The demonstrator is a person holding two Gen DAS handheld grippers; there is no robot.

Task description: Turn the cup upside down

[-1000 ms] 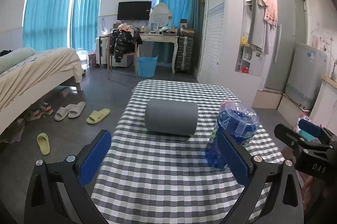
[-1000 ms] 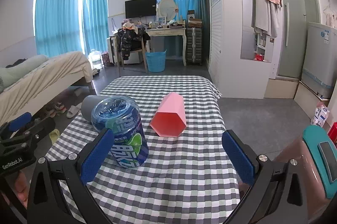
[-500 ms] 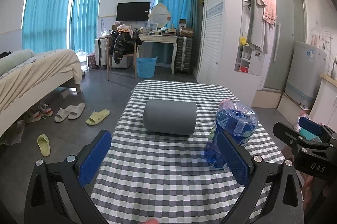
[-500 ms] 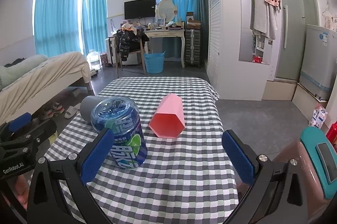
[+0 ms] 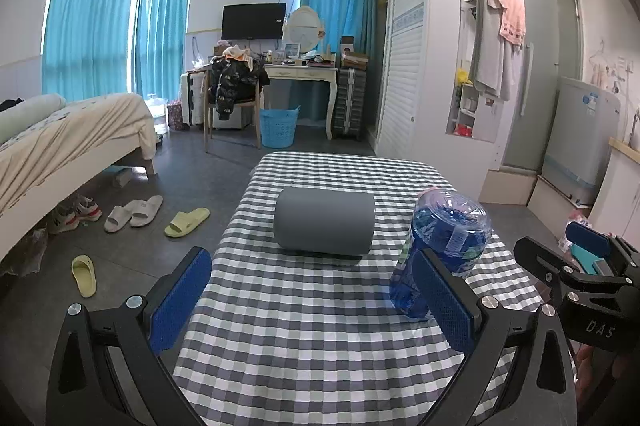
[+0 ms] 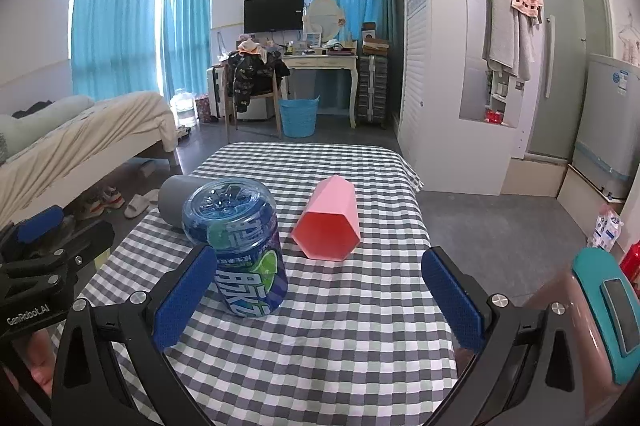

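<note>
We see a desk [image 6: 320,326] draped in a grey-and-white checked cloth, with three things on it. The grey cup [image 5: 325,222] lies on its side across the middle of the left wrist view, straight ahead of the left gripper [image 5: 310,300] and clear of it, beyond its blue pads. The bottle [image 6: 236,246], blue with a green label, stands upright; in the left view it sits just behind the right-hand pad, in the right view just behind the left-hand pad. The pink cup [image 6: 330,224], six-sided, also lies on its side, its open mouth turned toward the right gripper [image 6: 320,296] and a little left of the midline between its pads, well ahead of them. From the right view the grey cup peeks out behind the bottle. Both sets of jaws stand wide and hold nothing. Each gripper shows at the edge of the other's view.

Against the frame half a second ago we find very little change: both cups and the bottle lie where they did, the jaws are just as wide, and the left view sits only marginally differently on the grey cup.
</note>
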